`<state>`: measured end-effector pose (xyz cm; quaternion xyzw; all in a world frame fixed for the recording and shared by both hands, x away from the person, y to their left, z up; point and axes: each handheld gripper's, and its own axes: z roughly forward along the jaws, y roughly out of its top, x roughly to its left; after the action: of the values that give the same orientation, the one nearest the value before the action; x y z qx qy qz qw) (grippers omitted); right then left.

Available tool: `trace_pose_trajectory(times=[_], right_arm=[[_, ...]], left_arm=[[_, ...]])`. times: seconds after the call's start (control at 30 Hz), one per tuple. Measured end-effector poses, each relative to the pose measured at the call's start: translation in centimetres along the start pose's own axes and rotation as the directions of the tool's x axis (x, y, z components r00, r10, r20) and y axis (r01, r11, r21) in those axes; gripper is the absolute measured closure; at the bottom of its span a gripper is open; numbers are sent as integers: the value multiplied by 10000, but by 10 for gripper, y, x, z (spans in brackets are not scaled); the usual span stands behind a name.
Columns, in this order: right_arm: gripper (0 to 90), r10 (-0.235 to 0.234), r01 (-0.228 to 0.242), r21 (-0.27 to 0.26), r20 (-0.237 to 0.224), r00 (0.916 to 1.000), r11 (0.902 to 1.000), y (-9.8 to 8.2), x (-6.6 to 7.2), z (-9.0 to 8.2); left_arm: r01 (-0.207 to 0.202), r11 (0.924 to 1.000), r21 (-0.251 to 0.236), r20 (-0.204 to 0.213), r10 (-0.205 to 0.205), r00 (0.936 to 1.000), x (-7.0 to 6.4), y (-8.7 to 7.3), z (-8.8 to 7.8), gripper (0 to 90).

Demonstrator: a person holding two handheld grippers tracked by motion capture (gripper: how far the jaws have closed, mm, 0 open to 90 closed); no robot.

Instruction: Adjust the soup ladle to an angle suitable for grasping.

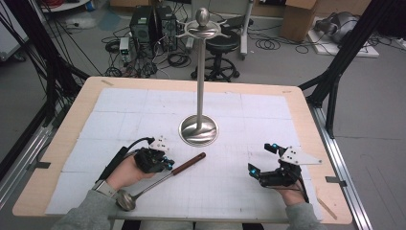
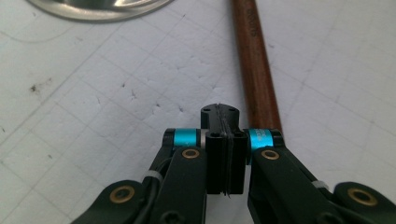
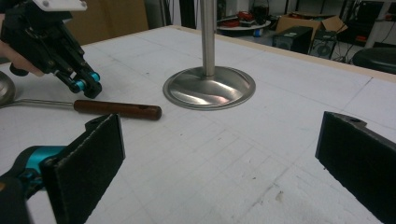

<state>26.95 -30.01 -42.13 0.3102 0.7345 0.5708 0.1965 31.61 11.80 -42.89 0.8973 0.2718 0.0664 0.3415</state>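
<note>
Stand (image 1: 198, 129) as landmark: a tall metal pole rising from a round, shiny base near the middle of the surface (image 1: 268, 96), with curled hooks and a knob at its top. The surface is a wooden board covered by a white gridded mat.

A ladle (image 1: 160, 179) lies flat on the mat, on the person's side of the stand's base and off toward the left. Its brown wooden handle end points toward the base, lying near it but apart from it; the thin metal shaft runs away from the stand to the round bowl, which lies near the surface's front edge beside the person's grey sleeve.

The left gripper (image 1: 167, 163) sits beside the ladle, just on the far-left side of the shaft where wood meets metal, in front of the stand's base. In the left gripper view its fingers (image 2: 215, 140) are pressed together with nothing between them, and the wooden handle runs just beside them on the right; whether they touch it cannot be told. The rim of the stand's base shows at the top of that view.

The right gripper (image 1: 261, 159) is held on the other side, in front of and to the right of the stand's base, well apart from the ladle. Its fingers (image 3: 88, 161) stand wide apart and empty, facing the base across bare mat.
</note>
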Motion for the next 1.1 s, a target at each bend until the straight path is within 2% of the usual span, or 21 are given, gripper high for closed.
trace_pose_trajectory(times=[0.13, 0.27, 0.3, 0.5, 0.67, 0.93, 1.07, 1.1], right_arm=[[3, -147, 147, -95, -8, 9999, 9998, 1, -1, 0], [3, -149, 149, -96, -28, 9999, 9998, 1, -1, 0], [3, -102, 101, -61, -55, 9999, 9999, 1, 0, 0], [3, -47, 47, -21, -17, 10000, 10000, 1, 0, 1], [3, -101, 101, -52, -44, 9999, 9999, 1, 0, 2], [3, -102, 102, -46, -46, 9999, 9999, 0, -1, 1], [3, -79, 79, -50, -47, 10000, 10000, 0, -1, 1], [3, -92, 92, -41, -52, 9999, 9999, 0, -1, 1]], left_arm=[[97, 9999, -51, 119, -96, 9999, -2, 2, 5, 892], [23, 10000, 46, 214, -24, 9998, -2, 3, 5, 893], [140, 9999, -26, 226, -139, 9996, -2, 3, 6, 894], [-225, 9997, 63, 392, 223, 9990, -5, 4, 7, 895], [-324, 9994, 96, 443, 320, 9985, -9, 6, 9, 895], [-1022, 9945, 243, 999, 993, 9900, -20, 7, 10, 895], [-1211, 9923, 246, 1173, 1174, 9861, -25, 7, 9, 895], [-1379, 9901, 256, 1294, 1336, 9826, -28, 6, 9, 895]])
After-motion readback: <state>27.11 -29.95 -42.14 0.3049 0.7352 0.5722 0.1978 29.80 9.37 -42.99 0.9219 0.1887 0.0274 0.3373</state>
